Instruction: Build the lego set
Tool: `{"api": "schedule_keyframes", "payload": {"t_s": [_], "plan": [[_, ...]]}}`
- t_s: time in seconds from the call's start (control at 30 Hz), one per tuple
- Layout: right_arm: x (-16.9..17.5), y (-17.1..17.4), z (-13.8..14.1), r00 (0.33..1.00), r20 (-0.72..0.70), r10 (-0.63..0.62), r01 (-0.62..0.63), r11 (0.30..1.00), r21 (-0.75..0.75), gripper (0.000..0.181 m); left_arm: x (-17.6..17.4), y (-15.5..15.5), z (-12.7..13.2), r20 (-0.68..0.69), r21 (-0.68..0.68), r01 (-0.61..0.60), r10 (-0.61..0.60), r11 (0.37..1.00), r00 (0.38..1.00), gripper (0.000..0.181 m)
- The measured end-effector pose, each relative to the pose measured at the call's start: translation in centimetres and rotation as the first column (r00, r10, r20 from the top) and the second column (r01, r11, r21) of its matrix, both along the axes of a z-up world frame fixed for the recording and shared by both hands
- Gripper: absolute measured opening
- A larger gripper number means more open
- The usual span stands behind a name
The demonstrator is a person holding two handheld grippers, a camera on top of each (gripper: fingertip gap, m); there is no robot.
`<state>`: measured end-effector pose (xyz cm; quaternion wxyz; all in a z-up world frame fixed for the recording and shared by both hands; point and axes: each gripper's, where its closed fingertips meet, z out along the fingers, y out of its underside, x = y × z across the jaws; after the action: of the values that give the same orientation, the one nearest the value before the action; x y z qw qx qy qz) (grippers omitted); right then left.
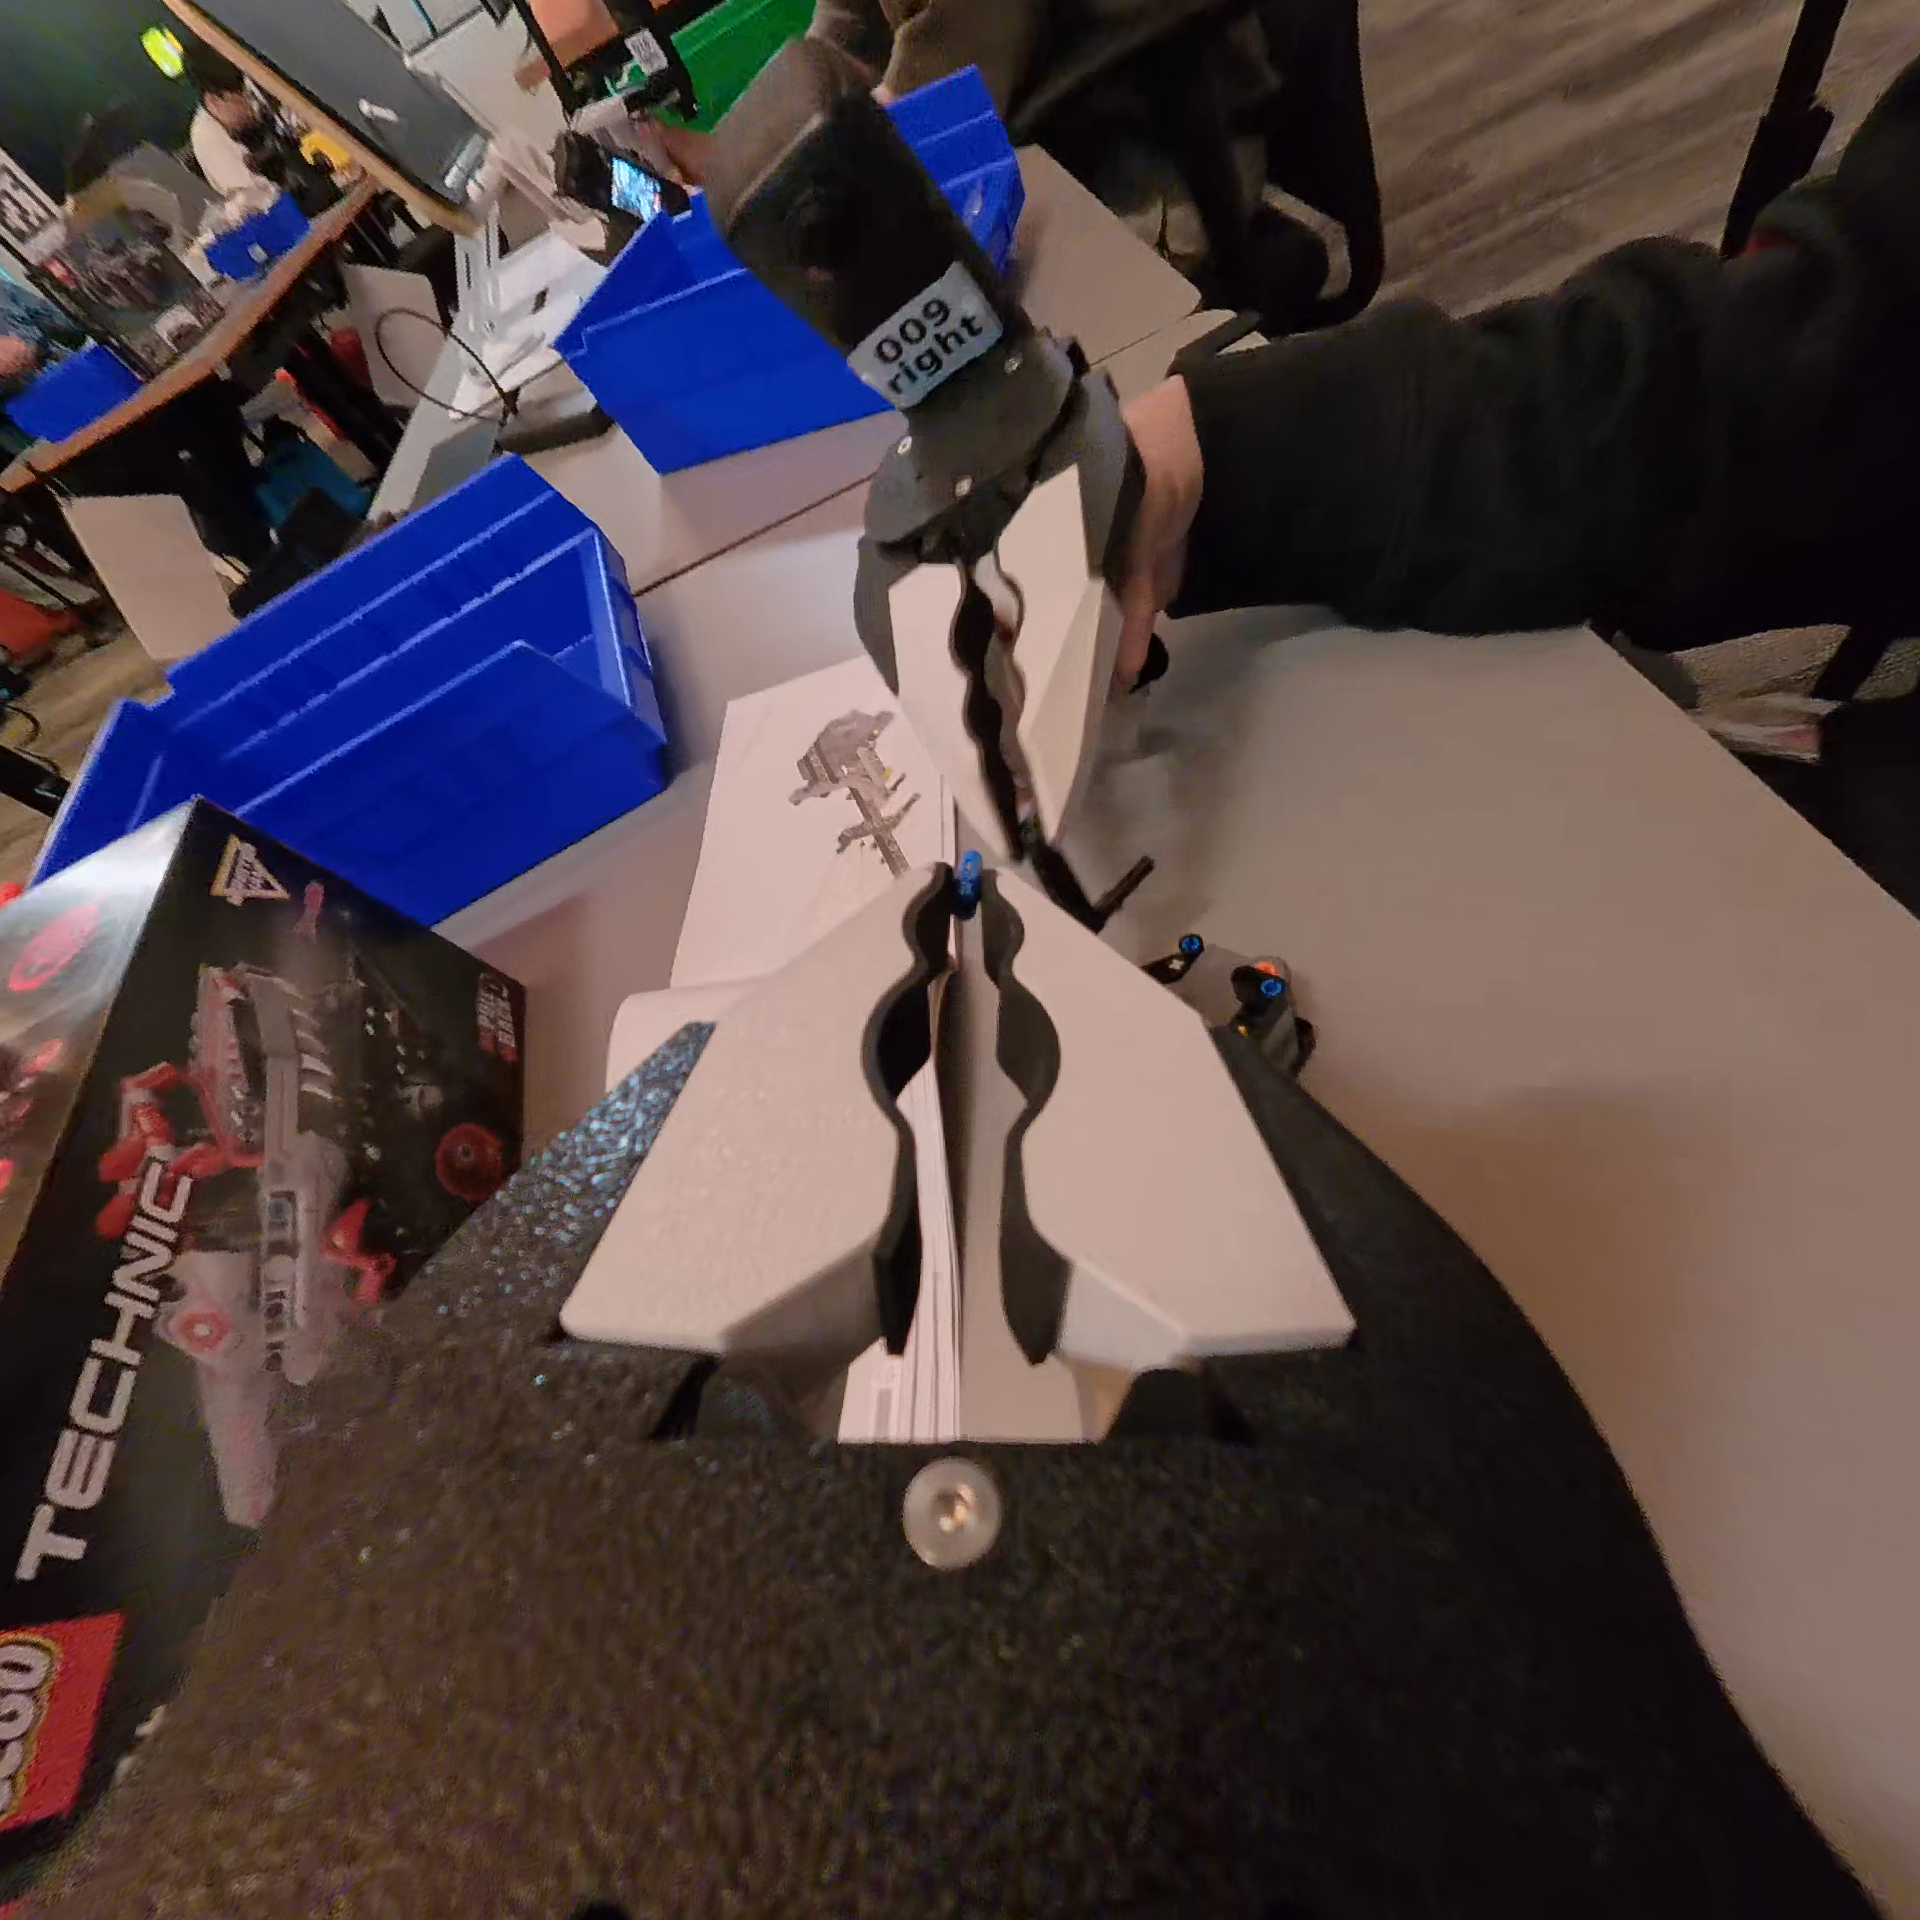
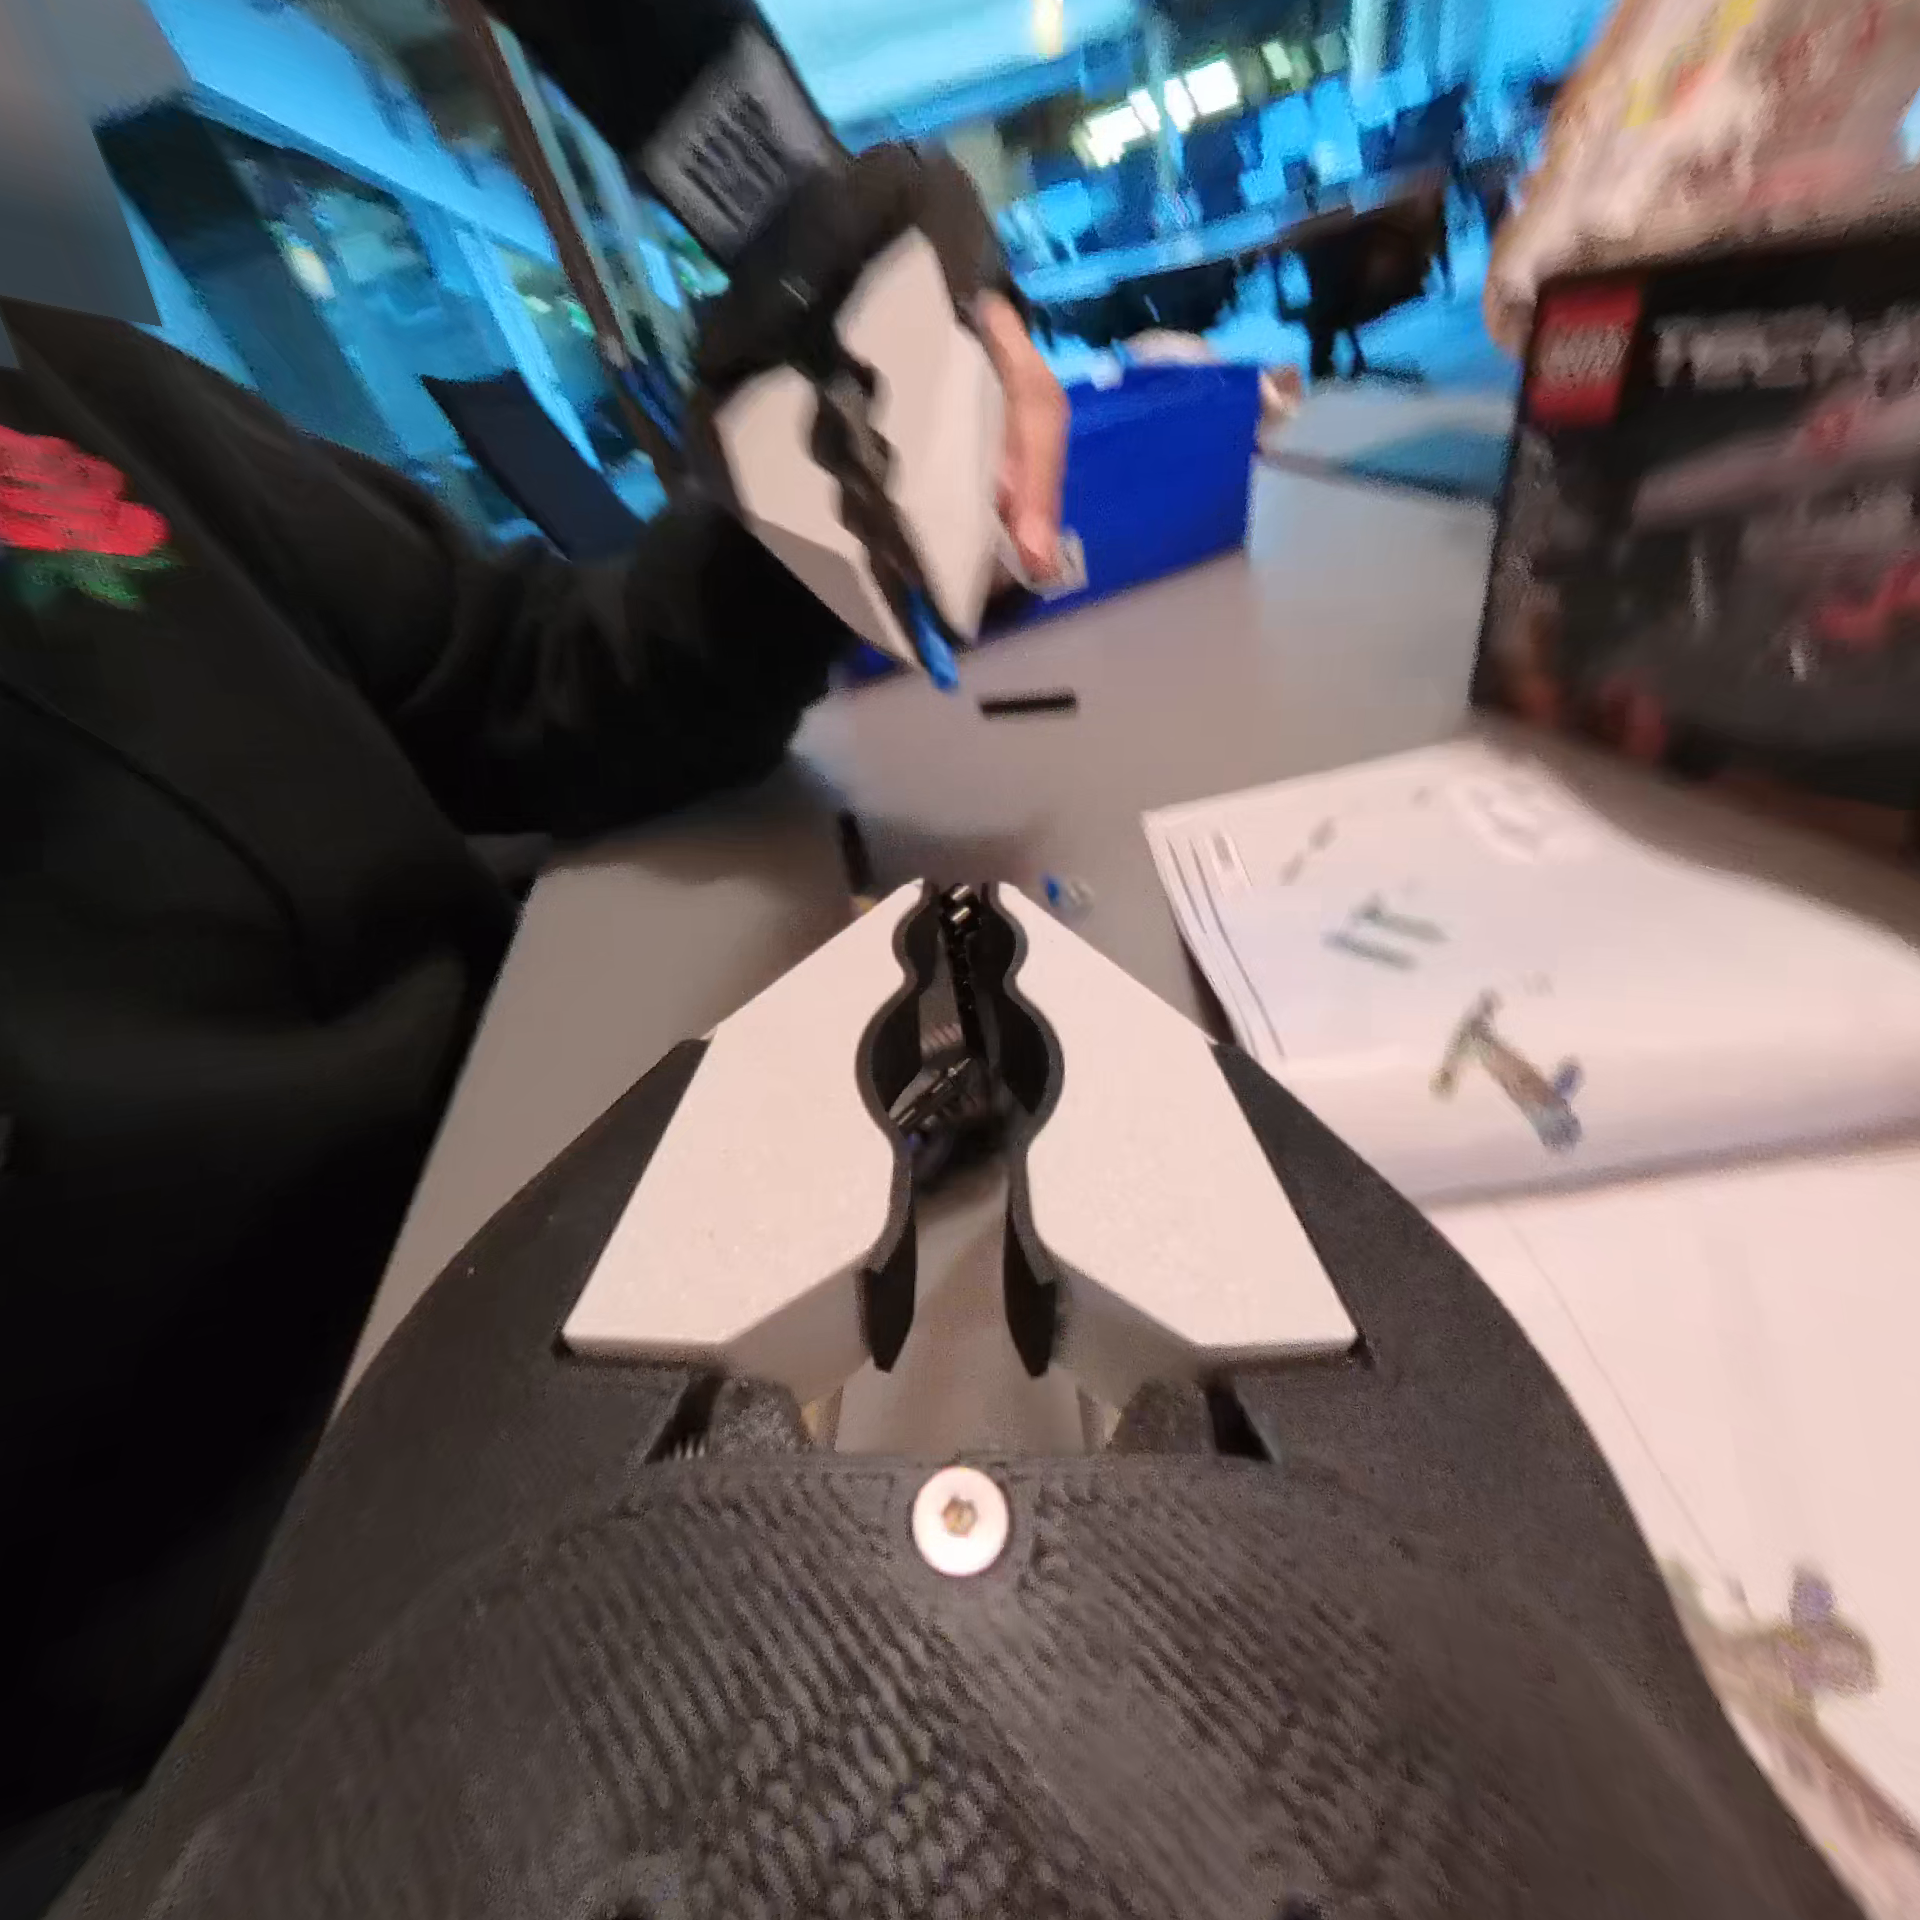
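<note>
In the left wrist view my left gripper [image 1: 966,896] is shut on a small blue pin [image 1: 968,881] that pokes out at its tips. The right gripper [image 1: 1023,831] comes in from above, just beyond it, shut on a black Lego assembly [image 1: 1086,888] whose end hangs below its tips. In the right wrist view my right gripper [image 2: 961,896] is shut on that black assembly [image 2: 968,987], seen between the fingers. The left gripper [image 2: 925,639] hangs ahead and above with the blue pin [image 2: 938,649]. The two held parts are close but apart.
An open instruction booklet [image 1: 821,821] [image 2: 1455,956] lies on the white table [image 1: 1507,987]. Loose black and blue parts [image 1: 1252,987] lie right of my left gripper. A black axle [image 2: 1027,704] and a small blue part [image 2: 1062,894] lie on the table. The Lego box [image 1: 208,1195] [image 2: 1714,499] and blue bins [image 1: 416,748] stand nearby. The left gripper's tips are roughly 5 cm from the right gripper's.
</note>
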<state>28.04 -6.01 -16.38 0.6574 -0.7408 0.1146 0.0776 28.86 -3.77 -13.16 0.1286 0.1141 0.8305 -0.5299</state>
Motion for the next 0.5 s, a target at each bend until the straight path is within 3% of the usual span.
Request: {"api": "schedule_keyframes", "payload": {"t_s": [0.07, 0.23, 0.5], "plan": [[1.5, -0.5, -2.2, 0.995, -0.058, -0.080, 0.074, 0.992, -0.102, 0.005, 0.3, -0.1, -0.5, -0.021, 0.011, -0.012, 0.012, 1.000, 1.000, 0.003], [3.3, -2.0, -3.4, 0.970, -0.124, -0.210, 0.188, 0.968, -0.164, 0.006, 1.2, 0.2, -1.2, -0.034, 0.029, -0.049, 0.050, 0.998, 0.998, 0.003], [4.1, -3.3, -6.5, 0.936, -0.134, -0.326, 0.260, 0.895, -0.362, 0.030, 1.4, 0.3, -1.3, -0.051, 0.020, -0.051, 0.052, 0.999, 0.997, 0.003]]}}
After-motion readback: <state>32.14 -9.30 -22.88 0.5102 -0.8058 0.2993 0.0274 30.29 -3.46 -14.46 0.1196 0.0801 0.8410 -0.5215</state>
